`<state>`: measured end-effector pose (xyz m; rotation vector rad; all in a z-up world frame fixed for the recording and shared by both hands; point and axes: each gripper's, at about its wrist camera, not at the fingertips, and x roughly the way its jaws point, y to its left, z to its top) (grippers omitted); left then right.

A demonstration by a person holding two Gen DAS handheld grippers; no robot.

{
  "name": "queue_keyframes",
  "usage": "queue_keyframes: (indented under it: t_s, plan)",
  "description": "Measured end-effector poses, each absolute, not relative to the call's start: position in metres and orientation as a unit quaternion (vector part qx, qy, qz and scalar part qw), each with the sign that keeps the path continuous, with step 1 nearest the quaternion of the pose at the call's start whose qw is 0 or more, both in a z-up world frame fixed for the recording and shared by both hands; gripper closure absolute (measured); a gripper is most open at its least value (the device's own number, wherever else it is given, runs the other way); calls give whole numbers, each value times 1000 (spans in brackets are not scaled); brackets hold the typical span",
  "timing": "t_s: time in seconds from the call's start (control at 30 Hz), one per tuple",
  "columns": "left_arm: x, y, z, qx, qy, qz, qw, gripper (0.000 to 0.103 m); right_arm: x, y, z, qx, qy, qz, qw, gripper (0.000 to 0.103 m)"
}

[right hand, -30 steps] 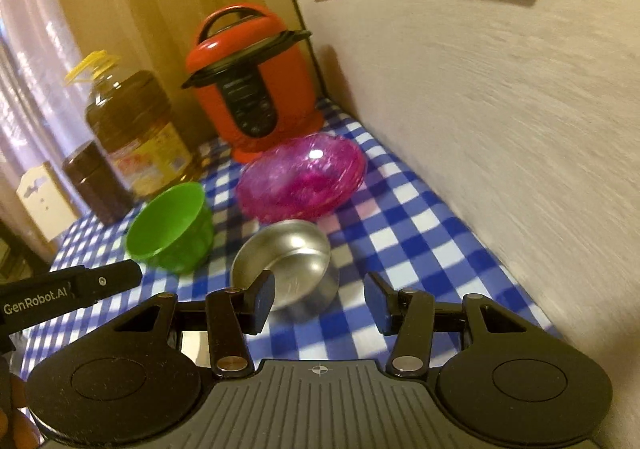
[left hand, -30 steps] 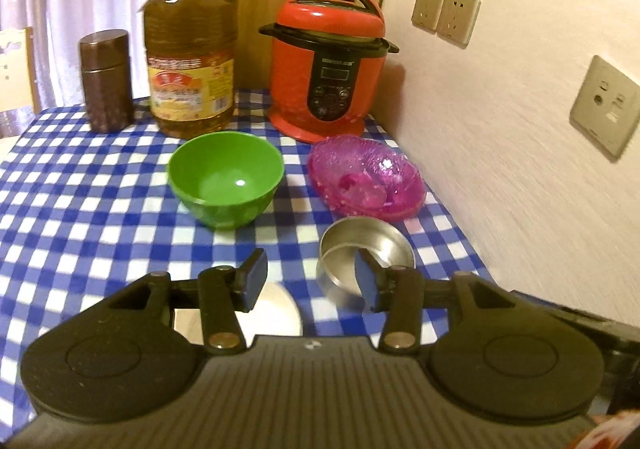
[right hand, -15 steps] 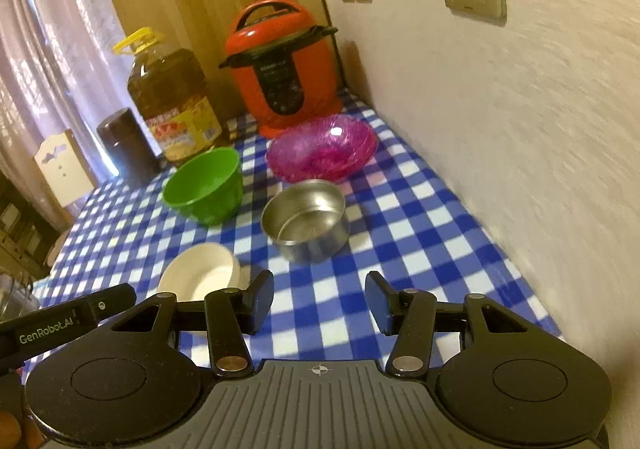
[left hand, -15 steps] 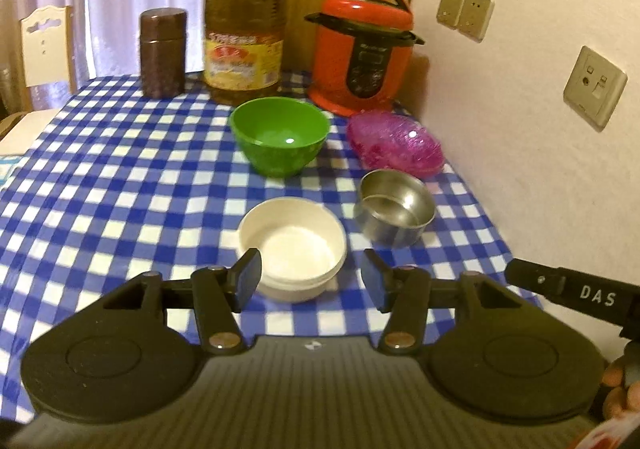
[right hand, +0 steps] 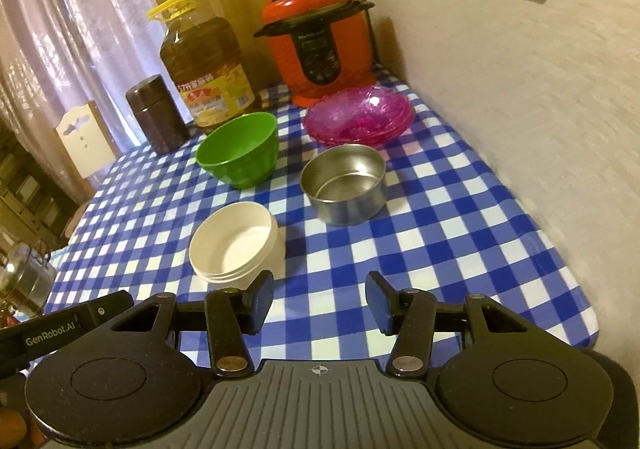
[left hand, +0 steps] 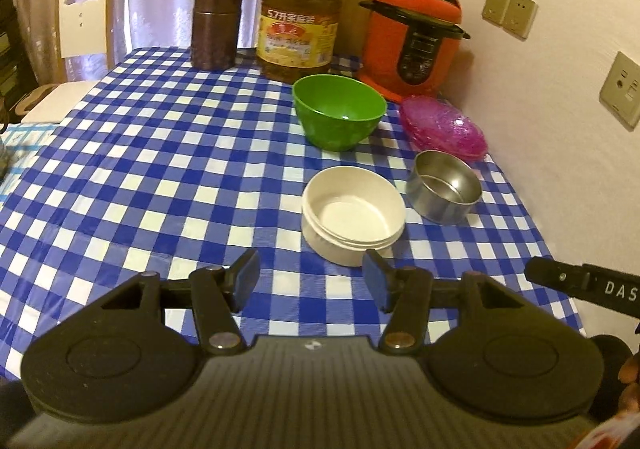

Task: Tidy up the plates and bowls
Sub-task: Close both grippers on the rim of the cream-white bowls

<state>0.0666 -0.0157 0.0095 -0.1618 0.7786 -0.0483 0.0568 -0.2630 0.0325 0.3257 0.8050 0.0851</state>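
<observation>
On the blue checked tablecloth (left hand: 160, 169) stand a green bowl (left hand: 339, 111) (right hand: 240, 147), a stack of white bowls (left hand: 352, 215) (right hand: 234, 241), a steel bowl (left hand: 444, 185) (right hand: 346, 183) and a stack of pink glass plates (left hand: 444, 127) (right hand: 358, 117). My left gripper (left hand: 312, 281) is open and empty, just short of the white bowls. My right gripper (right hand: 320, 299) is open and empty, near the table's front edge, with the white bowls to its front left and the steel bowl ahead.
At the back stand a red pressure cooker (left hand: 412, 53) (right hand: 320, 49), a large oil bottle (left hand: 298, 17) (right hand: 204, 69) and a brown canister (left hand: 216, 27) (right hand: 156, 115). A wall (right hand: 520, 109) with sockets runs along the right. A white chair (left hand: 82, 25) stands at the left.
Both grippers have pulled back from the bowls and risen, staying open. The white bowls, earlier partly hidden under the left gripper, are now in full view.
</observation>
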Motion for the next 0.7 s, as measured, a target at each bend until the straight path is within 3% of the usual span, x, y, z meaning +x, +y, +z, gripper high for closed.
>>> queue_keyframes:
  t_s: [0.7]
  plan:
    - [116, -9, -20, -109, 402, -15, 909, 51, 99, -251, 10, 184, 403, 67, 894, 52]
